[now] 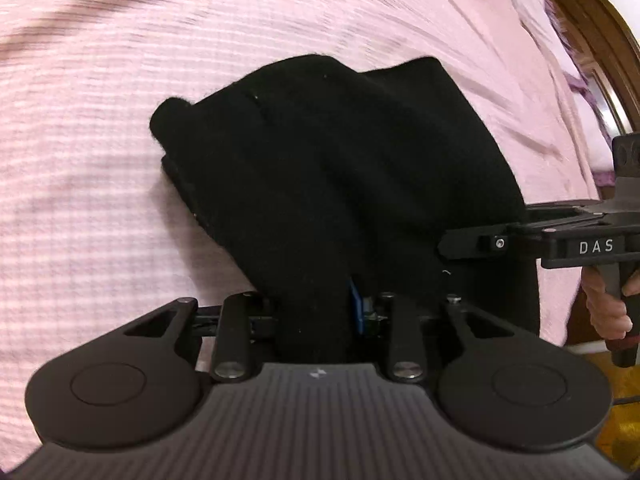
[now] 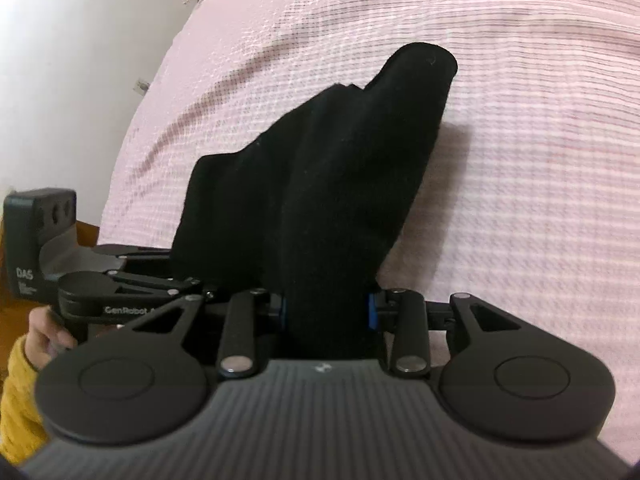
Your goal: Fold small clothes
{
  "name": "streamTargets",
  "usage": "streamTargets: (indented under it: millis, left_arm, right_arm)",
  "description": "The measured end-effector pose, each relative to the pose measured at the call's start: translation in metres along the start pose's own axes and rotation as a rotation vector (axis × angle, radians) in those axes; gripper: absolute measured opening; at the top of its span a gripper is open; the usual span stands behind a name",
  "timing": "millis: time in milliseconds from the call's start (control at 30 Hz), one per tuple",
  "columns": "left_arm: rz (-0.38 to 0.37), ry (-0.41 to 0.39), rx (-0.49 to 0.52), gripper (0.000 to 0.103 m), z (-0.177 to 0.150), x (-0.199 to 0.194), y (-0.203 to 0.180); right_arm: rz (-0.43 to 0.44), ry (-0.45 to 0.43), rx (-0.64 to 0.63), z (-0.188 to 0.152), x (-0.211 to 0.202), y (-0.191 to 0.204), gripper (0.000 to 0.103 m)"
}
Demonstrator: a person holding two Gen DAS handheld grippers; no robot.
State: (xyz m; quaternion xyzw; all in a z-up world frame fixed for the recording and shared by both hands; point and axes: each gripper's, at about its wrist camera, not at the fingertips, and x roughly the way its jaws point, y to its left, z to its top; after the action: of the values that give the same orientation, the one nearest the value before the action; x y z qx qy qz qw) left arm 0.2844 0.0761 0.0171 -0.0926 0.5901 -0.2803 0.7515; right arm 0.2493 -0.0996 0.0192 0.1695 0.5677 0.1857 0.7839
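A small black garment lies bunched on a pink checked bedspread, its near edge lifted off the cover. My left gripper is shut on that edge, with cloth packed between the jaws beside a blue pad. My right gripper reaches in from the right and grips the same edge. In the right wrist view the black garment rises in a fold from my right gripper, pinched between two blue pads. My left gripper holds the cloth at the left.
The pink bedspread fills most of both views. A dark wooden bed frame and a pillow are at the far right. A person's hand and a yellow sleeve show at the edges. A white wall stands left.
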Motion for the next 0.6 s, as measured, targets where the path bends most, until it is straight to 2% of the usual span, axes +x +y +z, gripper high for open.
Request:
streamTargets:
  millis: [300, 400, 467, 567, 600]
  left_arm:
    - [-0.074, 0.099, 0.082, 0.035, -0.012, 0.021, -0.071]
    - [-0.060, 0.118, 0.110, 0.035, -0.012, 0.029, -0.088]
    - [-0.025, 0.130, 0.118, 0.035, -0.012, 0.036, -0.092]
    - [0.007, 0.144, 0.100, 0.035, -0.015, 0.044, -0.097]
    - [0.010, 0.143, 0.089, 0.035, -0.027, 0.048, -0.103]
  right_arm:
    - [-0.103, -0.012, 0.049, -0.044, -0.058, -0.037, 0.036]
    - [-0.115, -0.016, 0.078, -0.057, -0.064, -0.047, 0.036]
    - [-0.123, -0.012, 0.097, -0.066, -0.062, -0.059, 0.036]
    - [-0.141, -0.005, 0.110, -0.074, -0.050, -0.071, 0.037]
    - [-0.148, -0.001, 0.119, -0.076, -0.044, -0.074, 0.037]
